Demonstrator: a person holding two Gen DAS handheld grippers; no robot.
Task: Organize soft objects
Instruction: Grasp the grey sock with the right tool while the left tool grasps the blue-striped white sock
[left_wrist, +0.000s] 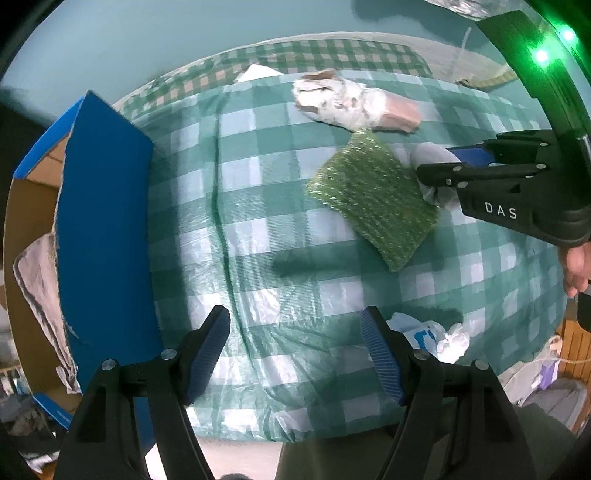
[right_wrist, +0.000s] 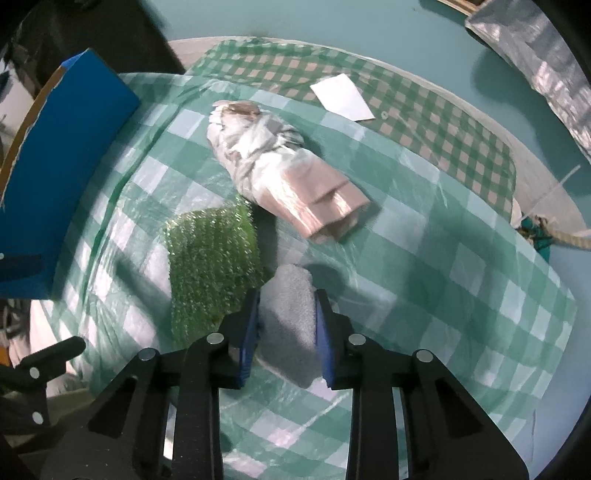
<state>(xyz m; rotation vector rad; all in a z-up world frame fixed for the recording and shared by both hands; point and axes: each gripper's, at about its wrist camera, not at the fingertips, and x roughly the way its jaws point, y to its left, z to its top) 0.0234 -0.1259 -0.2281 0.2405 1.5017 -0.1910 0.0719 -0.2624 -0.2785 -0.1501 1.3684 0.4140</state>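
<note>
A grey rolled cloth (right_wrist: 290, 321) sits between my right gripper's (right_wrist: 286, 325) blue pads, which are shut on it; in the left wrist view the right gripper (left_wrist: 443, 166) holds this grey cloth (left_wrist: 432, 155) just right of a green scrubbing pad (left_wrist: 373, 199). The green pad (right_wrist: 212, 266) lies flat on the checked table cover, left of the cloth. A plastic-wrapped bundle (right_wrist: 280, 177) lies beyond them, also in the left wrist view (left_wrist: 354, 101). My left gripper (left_wrist: 295, 350) is open and empty above the table's near edge.
A blue cardboard box (left_wrist: 103, 229) stands open at the left with a grey cloth (left_wrist: 40, 295) draped inside; it shows in the right wrist view (right_wrist: 62, 162) too. A crumpled plastic bag (left_wrist: 432, 336) lies near the front edge. A white paper (right_wrist: 341, 98) lies at the back.
</note>
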